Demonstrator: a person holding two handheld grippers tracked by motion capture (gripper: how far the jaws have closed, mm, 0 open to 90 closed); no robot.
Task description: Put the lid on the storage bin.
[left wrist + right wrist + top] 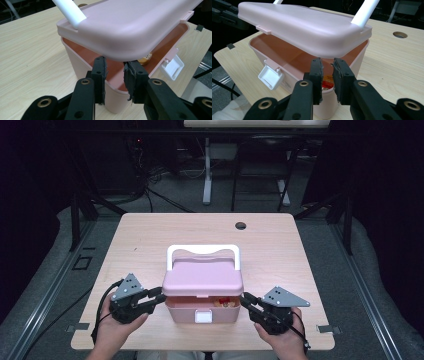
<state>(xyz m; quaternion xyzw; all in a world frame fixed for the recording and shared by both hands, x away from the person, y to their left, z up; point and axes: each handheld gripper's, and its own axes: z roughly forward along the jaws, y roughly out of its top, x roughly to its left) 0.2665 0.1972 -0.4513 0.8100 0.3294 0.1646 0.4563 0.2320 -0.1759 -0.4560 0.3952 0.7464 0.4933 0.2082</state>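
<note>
A pink box (186, 312) with a white handle (202, 249) stands at the table's near middle. Its lid (202, 277) is tilted up at the front, so the inside shows, and the white latch (203, 316) hangs loose. My left gripper (161, 295) sits at the box's left side, tips under the lid's edge (130, 27). My right gripper (245, 299) mirrors it on the right, tips under the lid (304, 27). Both pairs of jaws stand a narrow gap apart with nothing pinched between the pads. Orange-yellow contents (145, 58) lie in the box.
The wooden table (140, 240) has a round cable hole (241, 225) at its back right. Behind it stand desk legs and cables on the dark floor. Grey carpet flanks the table on both sides.
</note>
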